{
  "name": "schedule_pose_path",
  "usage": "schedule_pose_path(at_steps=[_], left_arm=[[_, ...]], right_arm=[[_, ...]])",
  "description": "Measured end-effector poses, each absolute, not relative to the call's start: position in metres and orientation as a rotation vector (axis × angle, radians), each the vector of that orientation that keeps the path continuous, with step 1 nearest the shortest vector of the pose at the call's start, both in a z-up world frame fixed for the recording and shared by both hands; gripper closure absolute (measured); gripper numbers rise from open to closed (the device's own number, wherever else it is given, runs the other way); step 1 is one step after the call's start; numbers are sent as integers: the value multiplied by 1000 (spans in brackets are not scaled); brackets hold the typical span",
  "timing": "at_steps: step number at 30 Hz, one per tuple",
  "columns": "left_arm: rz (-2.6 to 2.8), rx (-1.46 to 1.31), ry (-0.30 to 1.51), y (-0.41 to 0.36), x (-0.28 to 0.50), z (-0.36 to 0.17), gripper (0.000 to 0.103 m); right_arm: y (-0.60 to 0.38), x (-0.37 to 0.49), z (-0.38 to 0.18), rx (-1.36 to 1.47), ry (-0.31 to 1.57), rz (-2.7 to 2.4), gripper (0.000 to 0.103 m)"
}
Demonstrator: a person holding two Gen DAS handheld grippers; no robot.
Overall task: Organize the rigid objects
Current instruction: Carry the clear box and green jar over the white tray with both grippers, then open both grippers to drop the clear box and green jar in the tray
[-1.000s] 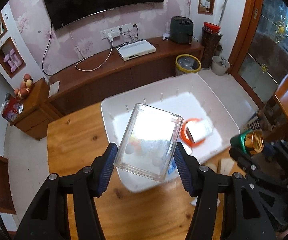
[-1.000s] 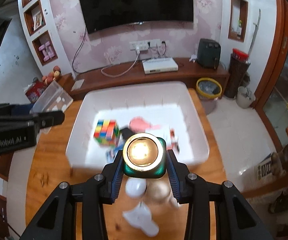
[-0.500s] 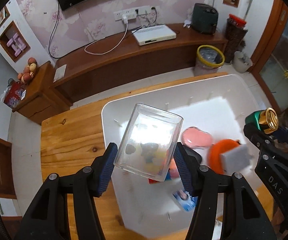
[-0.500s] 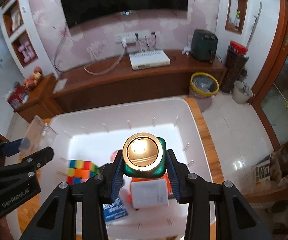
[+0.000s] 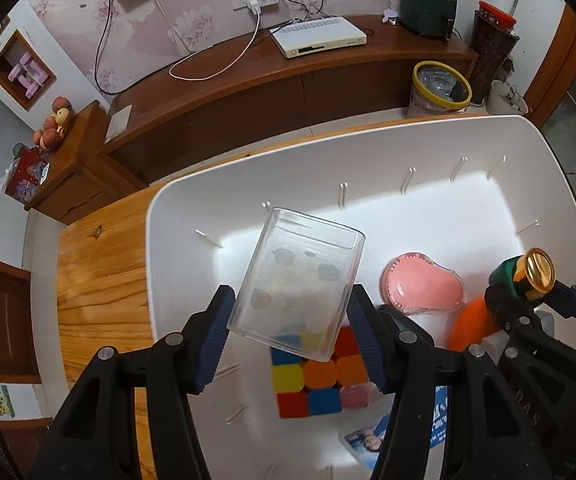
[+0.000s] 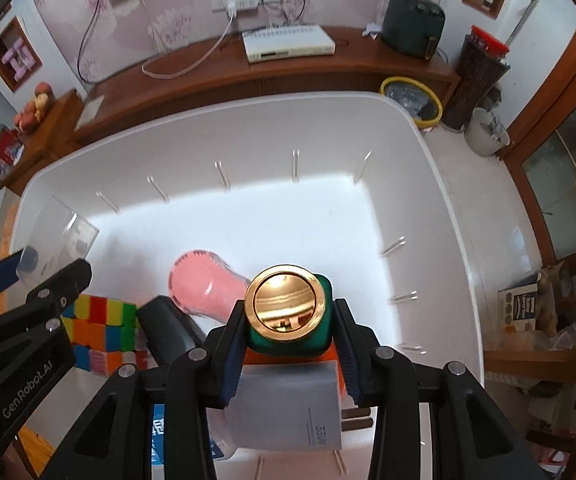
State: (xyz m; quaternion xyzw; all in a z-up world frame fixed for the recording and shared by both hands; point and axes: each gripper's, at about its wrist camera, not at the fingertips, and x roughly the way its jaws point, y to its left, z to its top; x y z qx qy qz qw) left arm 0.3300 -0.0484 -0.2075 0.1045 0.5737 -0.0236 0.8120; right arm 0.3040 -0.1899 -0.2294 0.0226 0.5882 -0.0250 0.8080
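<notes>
My left gripper (image 5: 290, 332) is shut on a clear plastic box (image 5: 298, 282), held tilted over the left part of the white bin (image 5: 248, 172). My right gripper (image 6: 288, 340) is shut on a green bottle with a gold cap (image 6: 286, 306), which hangs over the bin's middle; the same bottle (image 5: 528, 274) shows at the right of the left wrist view. Inside the bin lie a colour cube (image 5: 318, 380), a pink brush (image 5: 422, 288), an orange object (image 5: 472, 324) and a white box (image 6: 288, 404).
The bin rests on a wooden table (image 5: 96, 280). Beyond it run a low wooden cabinet (image 5: 288, 68) with a white set-top box (image 5: 318, 36), and a yellow-rimmed waste bin (image 5: 440, 88) on the floor. A blue-printed packet (image 5: 392, 436) lies in the bin's near corner.
Both grippers have come down and forward over the bin, which now fills both views. The clear box and the green bottle stayed gripped throughout.
</notes>
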Motion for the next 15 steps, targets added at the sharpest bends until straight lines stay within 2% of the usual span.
schedule_pose_path(at_steps=[6,8,10,13,15], left_arm=[[-50,223,1250,-56,332,-218,42],[-46,223,1261,-57,332,-220,42],[-54,207,1273,-57,332,-220,42],[-72,179,1280,-56,332,-219,40],[-76,165,1290,-55,331,-217,34]], right_arm=[[-188,305,-228,19,1249,-40,62],[-188,305,-228,12,1250,-37,58],[-190,303,-226,18,1248,-38,47],[-194,296,-220,21,1213,-37,46],[-196,290,-216,28,1196,-33,46]])
